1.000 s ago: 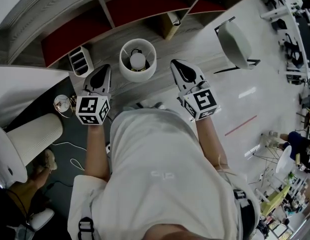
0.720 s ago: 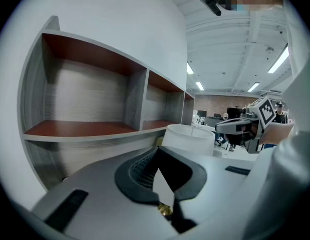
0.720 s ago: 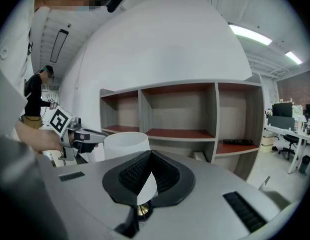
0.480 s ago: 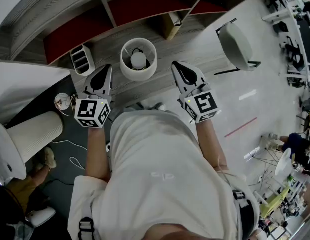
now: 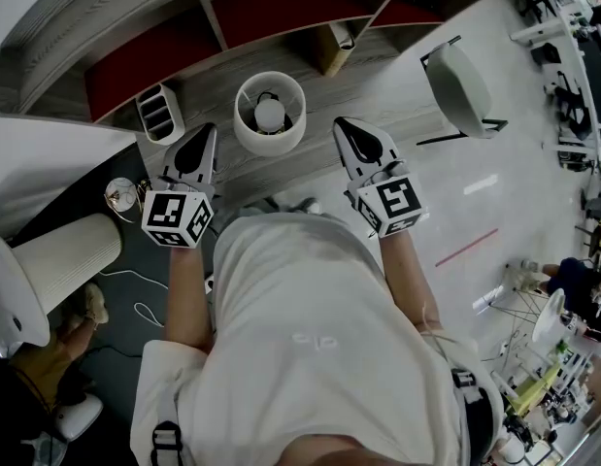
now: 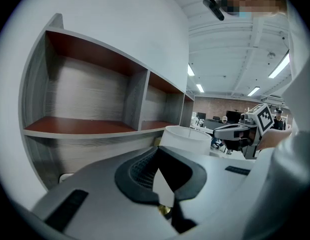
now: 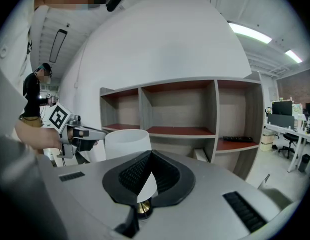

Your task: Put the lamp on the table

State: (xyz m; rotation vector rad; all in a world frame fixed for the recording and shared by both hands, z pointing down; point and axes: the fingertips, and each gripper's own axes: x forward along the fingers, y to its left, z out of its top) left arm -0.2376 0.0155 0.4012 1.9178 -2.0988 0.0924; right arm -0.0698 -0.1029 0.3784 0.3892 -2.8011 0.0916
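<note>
Both jaws pressed together, empty. Lamp stands upright on floor, ahead, between my left gripper and right gripper; both about equally near.

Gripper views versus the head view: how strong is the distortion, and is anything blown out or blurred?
Left gripper view: strong fisheye with black corners, the shelf unit bows, and the ceiling lights glare mildly. Right gripper view: same fisheye, and one ceiling strip light is blown out. Head view: wide-angle bend too, dim even light, sharp; the lamp is readable down to its bulb.
</note>
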